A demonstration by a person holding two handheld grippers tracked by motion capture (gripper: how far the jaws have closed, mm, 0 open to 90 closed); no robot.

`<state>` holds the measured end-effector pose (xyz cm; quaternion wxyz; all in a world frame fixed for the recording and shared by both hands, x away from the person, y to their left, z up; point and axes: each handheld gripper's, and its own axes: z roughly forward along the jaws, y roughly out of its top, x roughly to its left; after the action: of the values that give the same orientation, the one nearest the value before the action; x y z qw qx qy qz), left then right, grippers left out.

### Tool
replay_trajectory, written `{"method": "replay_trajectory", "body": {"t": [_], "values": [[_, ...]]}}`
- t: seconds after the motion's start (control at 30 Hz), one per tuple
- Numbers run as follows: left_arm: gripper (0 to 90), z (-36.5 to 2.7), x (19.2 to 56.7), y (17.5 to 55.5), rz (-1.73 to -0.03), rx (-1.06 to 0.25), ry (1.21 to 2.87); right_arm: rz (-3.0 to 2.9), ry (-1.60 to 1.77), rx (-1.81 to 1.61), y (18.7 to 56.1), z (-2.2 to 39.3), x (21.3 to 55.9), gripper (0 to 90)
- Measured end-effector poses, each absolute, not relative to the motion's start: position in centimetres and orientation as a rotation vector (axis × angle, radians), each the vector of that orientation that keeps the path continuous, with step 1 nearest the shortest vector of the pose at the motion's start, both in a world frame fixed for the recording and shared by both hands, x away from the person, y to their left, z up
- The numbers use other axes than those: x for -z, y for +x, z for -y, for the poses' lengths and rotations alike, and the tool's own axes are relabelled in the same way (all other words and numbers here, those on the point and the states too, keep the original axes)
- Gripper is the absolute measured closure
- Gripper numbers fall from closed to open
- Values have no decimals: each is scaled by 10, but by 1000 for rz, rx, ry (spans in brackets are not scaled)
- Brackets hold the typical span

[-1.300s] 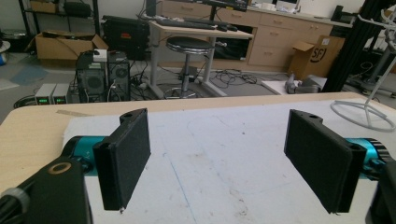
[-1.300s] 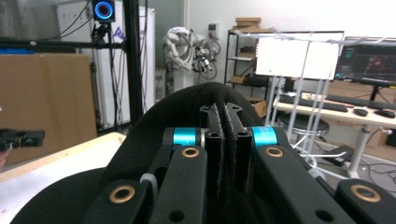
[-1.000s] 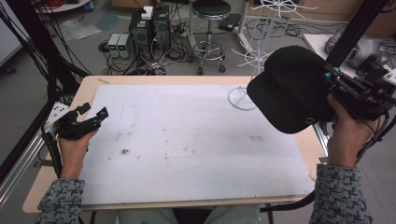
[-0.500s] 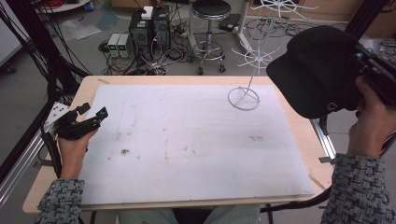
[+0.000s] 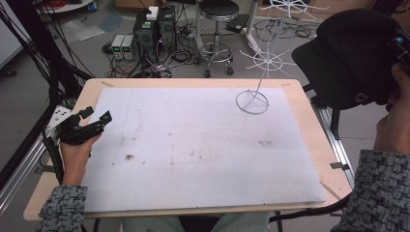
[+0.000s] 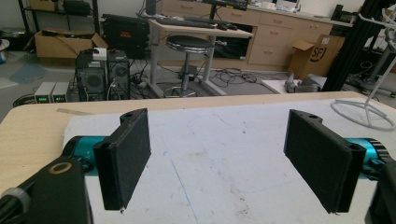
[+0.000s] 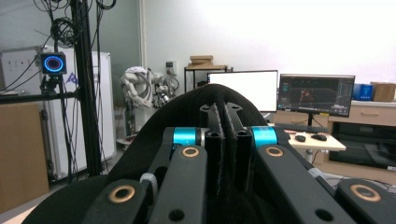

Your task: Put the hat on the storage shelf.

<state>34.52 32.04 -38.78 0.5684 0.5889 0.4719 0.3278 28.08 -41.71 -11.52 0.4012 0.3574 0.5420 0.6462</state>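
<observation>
A black cap [image 5: 350,53] hangs high above the table's far right corner, its brim pointing left. My right gripper [image 7: 225,121] is shut on the cap [image 7: 140,144], the jaws pinched together on its fabric. A white wire stand [image 5: 263,60] with a ring base [image 5: 252,102] rises from the mat's far right. My left gripper [image 5: 94,116] rests at the table's left edge, open. Its two black pads [image 6: 126,156] stand wide apart over the white mat [image 6: 224,154] with nothing between them, and the stand's ring base [image 6: 362,112] lies farther off.
The white mat [image 5: 193,145] covers most of the wooden table [image 5: 300,89]. Beyond the far edge stand a stool [image 5: 217,29], computer boxes [image 5: 154,26] and tangled cables. A black frame post [image 5: 29,58] rises at the left.
My right gripper has lifted the cap up and to the right, away from the table. The left gripper has stayed put.
</observation>
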Motion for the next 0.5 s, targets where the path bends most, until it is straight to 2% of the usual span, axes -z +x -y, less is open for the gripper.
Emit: {"method": "replay_trajectory", "body": {"t": [0.5], "values": [[230, -320, 388, 346, -1112, -766, 1387, -1263, 916, -1626, 293, 419, 86, 881]]}}
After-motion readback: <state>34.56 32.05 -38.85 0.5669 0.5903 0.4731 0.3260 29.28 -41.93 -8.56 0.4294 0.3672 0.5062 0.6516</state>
